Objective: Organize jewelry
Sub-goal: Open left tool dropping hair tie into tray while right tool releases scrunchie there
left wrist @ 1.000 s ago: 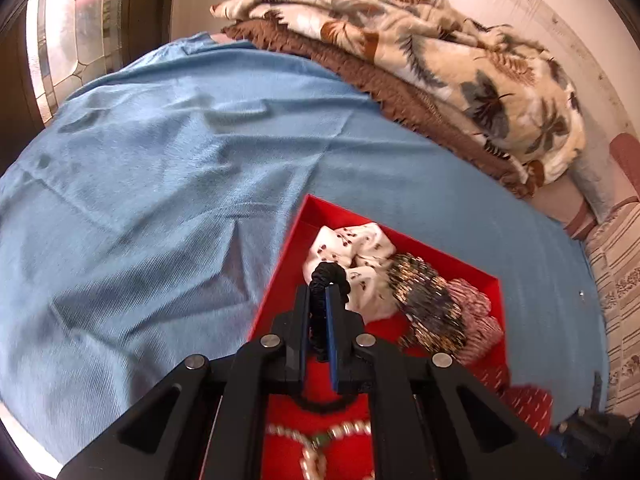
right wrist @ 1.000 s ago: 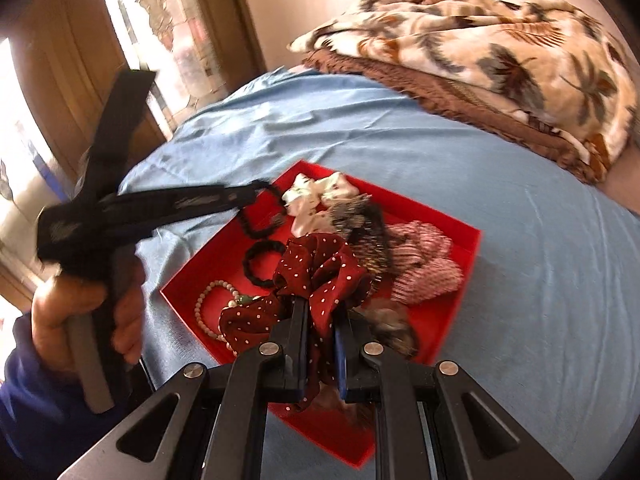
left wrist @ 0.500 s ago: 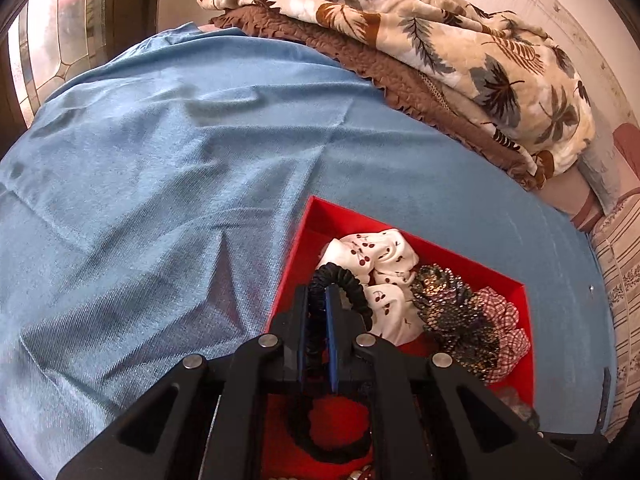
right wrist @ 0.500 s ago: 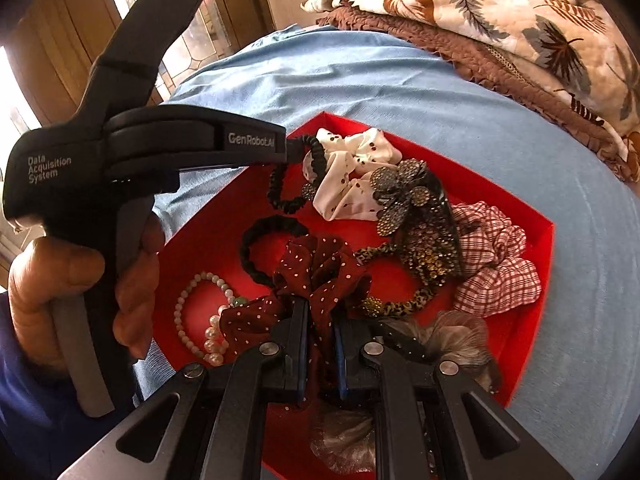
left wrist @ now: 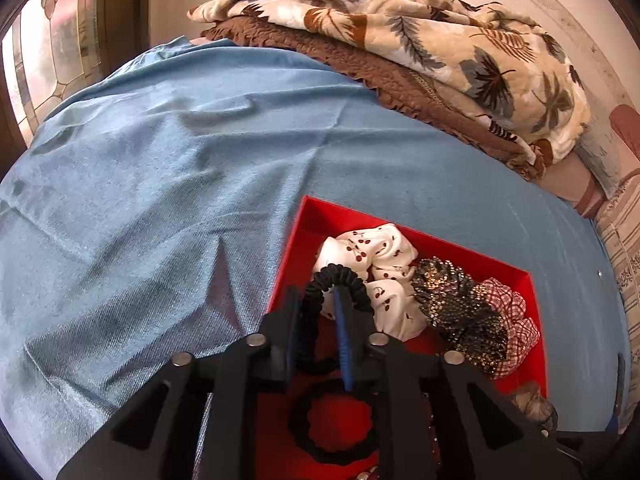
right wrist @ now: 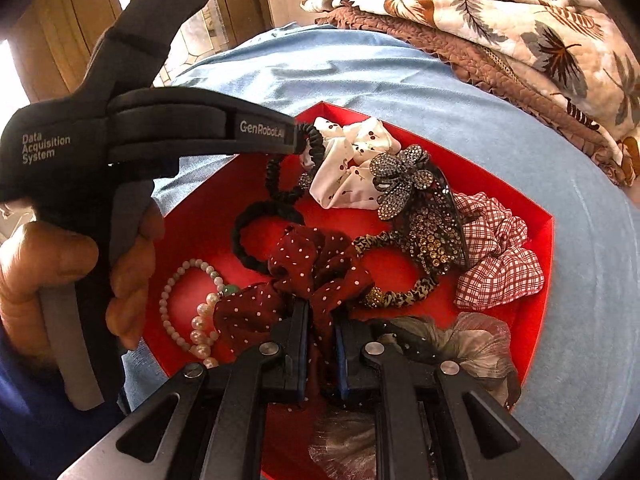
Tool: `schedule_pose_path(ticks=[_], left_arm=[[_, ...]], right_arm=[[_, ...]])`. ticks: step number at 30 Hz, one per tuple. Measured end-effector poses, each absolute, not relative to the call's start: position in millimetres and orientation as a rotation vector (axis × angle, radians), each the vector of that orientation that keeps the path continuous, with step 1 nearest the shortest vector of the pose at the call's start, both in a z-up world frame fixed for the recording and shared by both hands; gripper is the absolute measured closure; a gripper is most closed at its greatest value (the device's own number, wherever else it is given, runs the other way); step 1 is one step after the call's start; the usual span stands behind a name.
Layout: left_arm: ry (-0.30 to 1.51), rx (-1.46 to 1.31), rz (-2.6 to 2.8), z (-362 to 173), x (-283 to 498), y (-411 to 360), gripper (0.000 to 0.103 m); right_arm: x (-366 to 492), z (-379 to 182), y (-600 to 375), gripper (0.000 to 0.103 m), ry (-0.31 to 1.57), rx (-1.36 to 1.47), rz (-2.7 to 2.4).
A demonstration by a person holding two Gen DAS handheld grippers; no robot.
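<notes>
- The left gripper (left wrist: 318,304) is opening, a black ribbed elastic hair tie (left wrist: 338,280) looped loosely between its jaws over the shallow red tray (left wrist: 298,236).
- The right gripper (right wrist: 322,320) is clamped tight on a dark red white-dotted fabric scrunchie (right wrist: 308,264).

Scrunchies (right wrist: 498,254) and bracelet (right wrist: 188,304) lie in tray (right wrist: 544,240); tray on bedsheet (left wrist: 160,200).

A blue sheet (left wrist: 160,184) covers the bed; a leaf-patterned blanket (left wrist: 440,40) lies folded on a brown quilt (left wrist: 360,68).
</notes>
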State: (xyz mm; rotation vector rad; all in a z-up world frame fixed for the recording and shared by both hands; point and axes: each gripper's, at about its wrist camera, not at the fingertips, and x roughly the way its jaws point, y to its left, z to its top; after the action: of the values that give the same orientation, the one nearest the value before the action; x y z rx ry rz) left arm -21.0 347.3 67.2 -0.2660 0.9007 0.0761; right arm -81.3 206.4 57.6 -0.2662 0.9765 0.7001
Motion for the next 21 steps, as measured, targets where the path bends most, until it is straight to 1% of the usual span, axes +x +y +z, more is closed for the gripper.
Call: schedule_pose_path(ticks=[2,3,9,13,15,17,19,21], left_arm=[[0.893,-0.258,0.075,68.0,-22.2,345.9,0.075],[0.892,-0.258,0.07,68.3,-22.2,345.4,0.074],[0.889,-0.271,0.059,68.7,-22.5,347.2,0.072],[0.887,-0.267,0.054,68.9,-22.4,345.7,0.069],[0.884,-0.266,0.049,69.3,-22.4,345.0,0.066],[0.88,-0.266,0.042,70.1,-22.8,344.2,0.063],[0.866,-0.264,0.038,71.9,-24.4,343.1,0.06],[0.842,-0.268,0.028,75.3,-27.5,342.1,0.052]], right_arm=[[-82.0,57.4,206.2,0.09,0.976,-0.264,0.699],[-82.1,57.4,206.2,0.09,0.977,-0.263,0.699],[-83.4,57.9,205.7,0.088,0.971,-0.257,0.699],[-85.2,58.8,204.7,0.084,0.962,-0.255,0.703],[-86.9,60.0,204.7,0.079,0.953,-0.254,0.707],[-90.9,62.6,204.7,0.064,0.94,-0.251,0.708],[-94.2,67.0,203.5,0.058,0.922,-0.247,0.71],[-97.1,70.3,202.6,0.056,0.908,-0.254,0.714]])
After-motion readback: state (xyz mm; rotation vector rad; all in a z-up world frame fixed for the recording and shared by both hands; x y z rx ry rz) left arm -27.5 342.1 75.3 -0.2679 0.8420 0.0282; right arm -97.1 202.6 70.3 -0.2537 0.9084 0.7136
